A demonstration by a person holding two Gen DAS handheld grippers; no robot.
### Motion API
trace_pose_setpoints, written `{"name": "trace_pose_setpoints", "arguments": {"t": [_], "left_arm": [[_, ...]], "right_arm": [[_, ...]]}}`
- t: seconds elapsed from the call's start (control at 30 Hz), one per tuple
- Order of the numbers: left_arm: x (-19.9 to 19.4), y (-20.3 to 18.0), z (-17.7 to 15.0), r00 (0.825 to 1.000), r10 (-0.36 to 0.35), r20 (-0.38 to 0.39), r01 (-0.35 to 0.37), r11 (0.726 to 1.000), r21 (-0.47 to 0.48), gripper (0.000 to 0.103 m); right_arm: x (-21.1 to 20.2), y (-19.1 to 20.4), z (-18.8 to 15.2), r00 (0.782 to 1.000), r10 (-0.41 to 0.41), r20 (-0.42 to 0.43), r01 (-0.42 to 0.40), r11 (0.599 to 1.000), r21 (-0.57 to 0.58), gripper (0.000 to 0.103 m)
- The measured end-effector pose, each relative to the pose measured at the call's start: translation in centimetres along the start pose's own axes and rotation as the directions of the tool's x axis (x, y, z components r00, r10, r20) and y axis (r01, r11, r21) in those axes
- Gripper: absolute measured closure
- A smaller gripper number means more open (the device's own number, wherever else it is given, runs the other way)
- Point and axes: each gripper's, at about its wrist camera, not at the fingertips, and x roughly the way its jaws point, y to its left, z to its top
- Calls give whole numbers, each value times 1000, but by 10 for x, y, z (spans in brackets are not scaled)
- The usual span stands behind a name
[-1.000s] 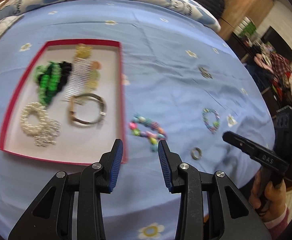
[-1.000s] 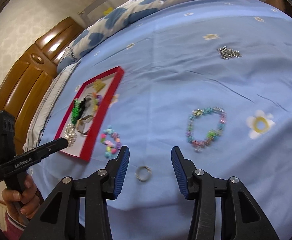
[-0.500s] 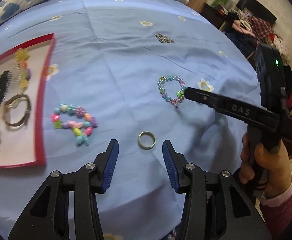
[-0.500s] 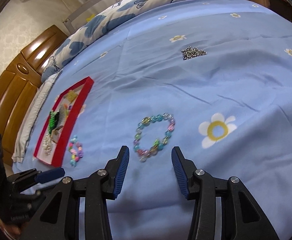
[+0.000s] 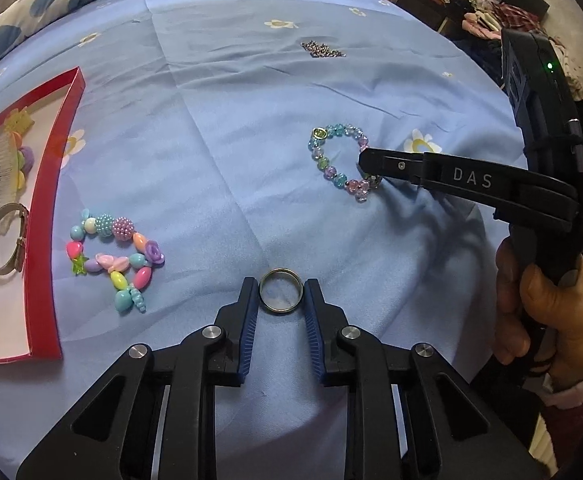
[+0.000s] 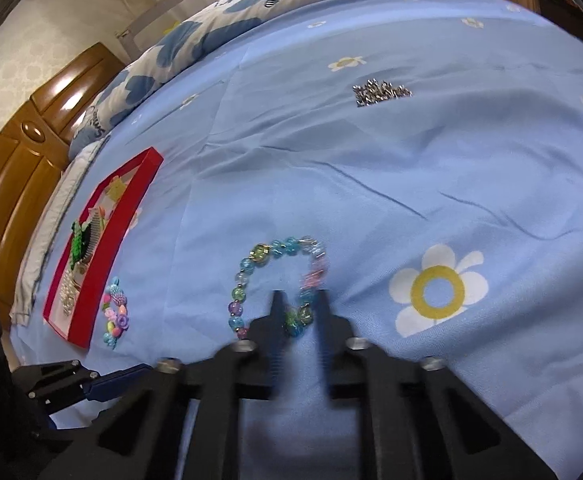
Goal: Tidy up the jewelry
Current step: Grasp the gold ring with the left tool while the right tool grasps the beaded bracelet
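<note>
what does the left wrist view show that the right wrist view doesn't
Only the left wrist view shows the metal ring between the left gripper's fingers, and the watch in the red tray. Only the right wrist view shows the wooden cabinet and the right gripper blurred around the glass bead bracelet. Both show that bracelet, the chunky pastel bracelet, the tray and the silver cluster.

Metal ring point(image 5: 281, 290) lies flat on the sheet. Glass-bead bracelet point(image 5: 337, 160) lies right of it, pastel bracelet point(image 5: 115, 254) (chunky beads) beside the red tray point(image 5: 47, 240).
</note>
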Motion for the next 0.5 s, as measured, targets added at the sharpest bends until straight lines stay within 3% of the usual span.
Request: {"name": "trace_pose_setpoints", "arguments": {"t": [0.23, 0.3, 0.5], "left_arm": [[-19, 13, 0, 999, -22, 39, 23, 999, -33, 82], [-28, 19, -1, 998, -29, 57, 32, 998, -49, 82], [-49, 35, -4, 995, -34, 97, 42, 996, -84, 82]], "right_arm": [[-15, 10, -3, 999, 48, 15, -48, 999, 2, 94], [-20, 17, -3, 998, 68, 18, -68, 998, -3, 103], [-27, 42, -1, 996, 85, 27, -83, 995, -54, 103]]}}
